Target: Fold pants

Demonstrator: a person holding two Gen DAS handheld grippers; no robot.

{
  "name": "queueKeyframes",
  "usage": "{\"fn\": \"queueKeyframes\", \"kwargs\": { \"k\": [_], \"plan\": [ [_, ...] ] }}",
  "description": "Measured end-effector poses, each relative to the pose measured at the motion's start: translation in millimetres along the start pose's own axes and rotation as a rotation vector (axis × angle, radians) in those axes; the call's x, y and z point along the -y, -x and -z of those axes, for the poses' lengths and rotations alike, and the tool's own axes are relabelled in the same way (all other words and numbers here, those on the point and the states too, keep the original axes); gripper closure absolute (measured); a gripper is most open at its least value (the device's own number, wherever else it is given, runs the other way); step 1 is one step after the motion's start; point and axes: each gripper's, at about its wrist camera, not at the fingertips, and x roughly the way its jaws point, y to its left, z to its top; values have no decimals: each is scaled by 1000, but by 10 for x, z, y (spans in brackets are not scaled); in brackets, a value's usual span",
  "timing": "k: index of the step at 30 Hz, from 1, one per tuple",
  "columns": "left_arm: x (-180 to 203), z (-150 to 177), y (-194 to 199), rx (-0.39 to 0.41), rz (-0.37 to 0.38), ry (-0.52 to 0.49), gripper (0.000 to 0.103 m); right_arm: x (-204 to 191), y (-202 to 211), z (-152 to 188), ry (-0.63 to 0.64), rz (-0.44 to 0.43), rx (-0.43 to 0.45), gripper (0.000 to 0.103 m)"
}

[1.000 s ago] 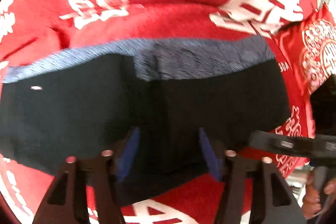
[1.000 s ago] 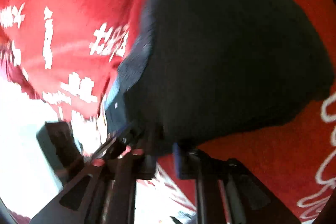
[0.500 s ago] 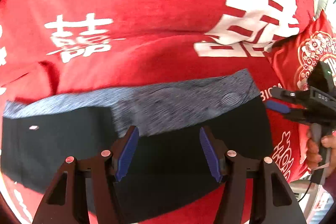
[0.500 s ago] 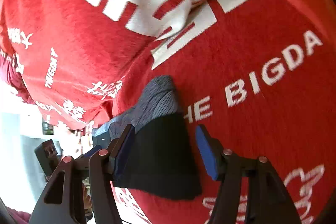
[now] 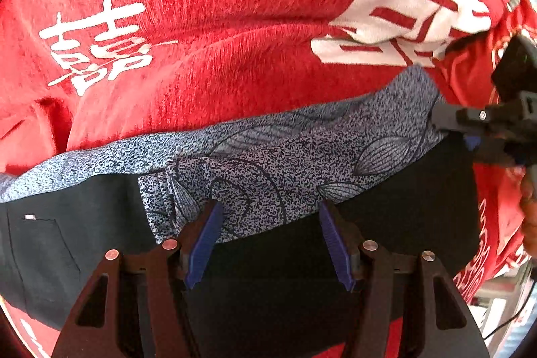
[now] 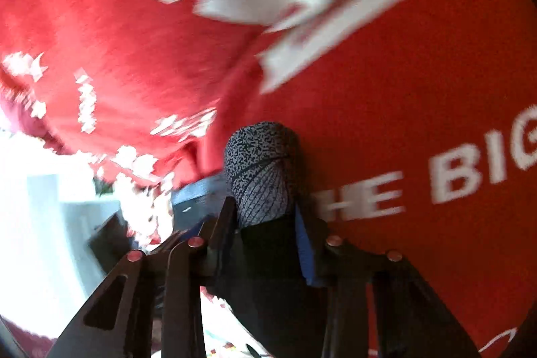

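Observation:
Black pants (image 5: 402,200) with a grey speckled band (image 5: 285,163) lie spread on a red blanket (image 5: 218,5). My left gripper (image 5: 268,240) hangs open just over the pants' middle, blue pads wide apart, with the cloth flat beneath them. In the left wrist view my right gripper (image 5: 449,130) comes in from the right at the band's end. The right wrist view shows my right gripper (image 6: 265,210) with its jaws closing; a bunched corner of the pants (image 6: 261,170) fills the gap between the blue pads and bulges out past the tips.
The red blanket (image 6: 402,89) carries large white characters and lettering. A person's hand (image 5: 528,207) holds the right gripper at the frame's edge. A bright pale area (image 6: 43,223) lies beyond the blanket's left edge, and a red patterned cushion (image 5: 470,79) sits at the right.
My left gripper slid over the pants toward the speckled band, which now shows more. My right gripper let go of the pants, opened wide over the band's corner, then closed in on it.

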Motion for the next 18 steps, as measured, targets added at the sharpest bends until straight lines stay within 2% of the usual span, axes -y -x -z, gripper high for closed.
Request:
{"fn": "queueKeyframes", "kwargs": {
  "k": [2, 4, 5, 8, 10, 11, 12, 14, 16, 17, 18],
  "plan": [
    [-9, -6, 7, 1, 5, -2, 42, -98, -39, 7, 54, 99, -2, 67],
    [-10, -22, 10, 3, 22, 3, 42, -23, -108, -2, 61, 242, 6, 67],
    [-7, -26, 8, 5, 22, 4, 42, 28, -156, 2, 58, 268, 5, 66],
    [18, -8, 21, 23, 12, -8, 42, 135, -174, 49, 32, 245, 44, 62],
    [30, 6, 53, 25, 4, -20, 42, 93, -153, 100, 31, 269, 58, 57],
    [34, 4, 74, 21, -2, -21, 42, 60, -129, 118, 36, 293, 60, 49],
    [40, 1, 104, 18, -17, -22, 42, -12, -98, 146, 48, 342, 65, 40],
    [36, 4, 191, 15, -44, -19, 42, -120, -17, 195, 97, 429, 82, 30],
    [15, 29, 268, 16, -65, -3, 42, -202, 112, 310, 146, 457, 95, 28],
    [0, 52, 285, 7, -85, 6, 37, -227, 164, 356, 161, 464, 96, 21],
    [-19, 77, 292, -4, -99, 18, 27, -271, 188, 433, 173, 476, 94, 19]
  ]
}}
